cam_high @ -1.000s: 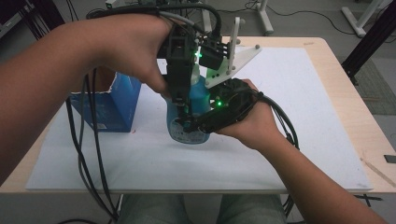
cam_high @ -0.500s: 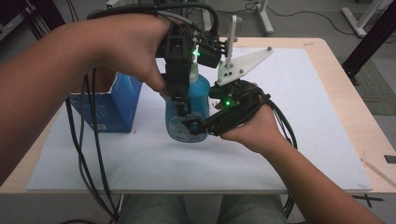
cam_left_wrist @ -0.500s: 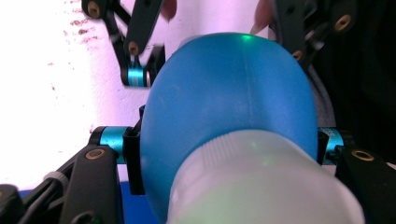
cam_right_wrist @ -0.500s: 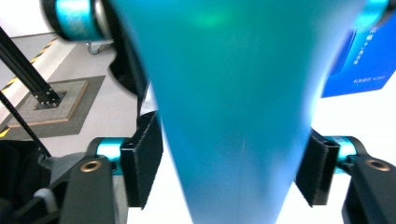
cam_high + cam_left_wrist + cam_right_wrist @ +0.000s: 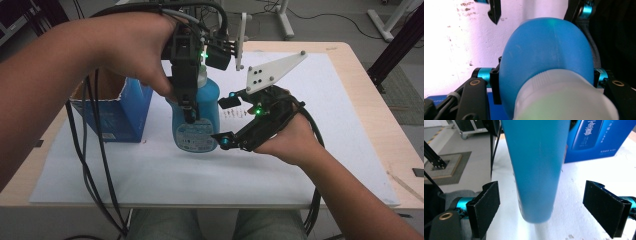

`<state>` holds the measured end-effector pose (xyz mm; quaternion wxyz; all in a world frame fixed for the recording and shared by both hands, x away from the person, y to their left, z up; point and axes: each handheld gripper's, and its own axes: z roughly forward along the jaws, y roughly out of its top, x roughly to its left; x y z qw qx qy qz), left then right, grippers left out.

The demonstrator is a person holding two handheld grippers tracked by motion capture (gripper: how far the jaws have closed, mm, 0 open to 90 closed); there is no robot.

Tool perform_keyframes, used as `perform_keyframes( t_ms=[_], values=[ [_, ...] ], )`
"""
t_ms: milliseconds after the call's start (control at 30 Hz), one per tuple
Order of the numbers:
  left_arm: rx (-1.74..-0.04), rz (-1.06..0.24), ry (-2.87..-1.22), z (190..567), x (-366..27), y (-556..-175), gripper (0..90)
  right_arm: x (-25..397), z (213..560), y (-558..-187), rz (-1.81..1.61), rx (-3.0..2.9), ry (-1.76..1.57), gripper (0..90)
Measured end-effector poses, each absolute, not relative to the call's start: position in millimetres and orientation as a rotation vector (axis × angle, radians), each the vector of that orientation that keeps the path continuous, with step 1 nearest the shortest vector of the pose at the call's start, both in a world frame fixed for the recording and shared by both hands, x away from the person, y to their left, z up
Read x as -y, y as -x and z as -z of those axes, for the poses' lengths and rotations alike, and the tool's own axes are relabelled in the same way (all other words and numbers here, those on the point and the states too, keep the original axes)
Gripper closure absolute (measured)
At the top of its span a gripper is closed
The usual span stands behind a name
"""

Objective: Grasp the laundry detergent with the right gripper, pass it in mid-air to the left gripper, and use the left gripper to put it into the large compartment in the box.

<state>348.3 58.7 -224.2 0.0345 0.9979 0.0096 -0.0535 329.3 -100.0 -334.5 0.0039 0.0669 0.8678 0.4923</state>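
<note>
We see the left gripper (image 5: 189,107) from above, jaws clamped on the shoulders of the translucent blue plastic bottle (image 5: 196,117) | right gripper (image 5: 549,212) jaws wide apart, bottle's lower end between them, apparently touching neither | blue cardboard box (image 5: 596,140) beyond the jaws
</note>
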Motion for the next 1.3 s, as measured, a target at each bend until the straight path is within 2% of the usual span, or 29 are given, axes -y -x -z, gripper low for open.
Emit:
perform_keyframes(
  t_ms=[367, 467, 600, 800, 900, 933, 967, 1300],
  values=[
    [-0.114, 0.157, -3.092, 215, -65, -350, 38.3, 116, 323, -329, -1.364, -2.733, -0.182, 11.0],
    [-0.148, 0.154, -3.088, 209, -70, -351, 38.3, 118, 321, -328, -1.295, -2.73, -0.176, 3.0],
    [-0.199, 0.148, -3.078, 198, -78, -352, 38.2, 122, 316, -328, -1.19, -2.754, -0.142, 2.4],
    [-0.417, 0.14, -3.03, 170, -101, -361, 38.2, 130, 306, -332, -1.002, -2.779, -0.097, 0.5],
    [-0.581, 0.107, -3.004, 152, -115, -369, 38.2, 135, 299, -336, -0.895, -2.784, -0.058, 0.5],
    [-0.581, 0.107, -3.004, 152, -115, -369, 38.2, 135, 299, -336, -0.895, -2.784, -0.058, 0.5],
    [-0.674, 0.097, -2.986, 144, -124, -373, 38.2, 136, 297, -336, -0.863, -2.788, -0.049, 0.5],
    [-1.005, 0.033, -2.88, 117, -159, -387, 38.1, 143, 287, -342, -0.674, -2.854, -0.025, 0.6]
  ],
)
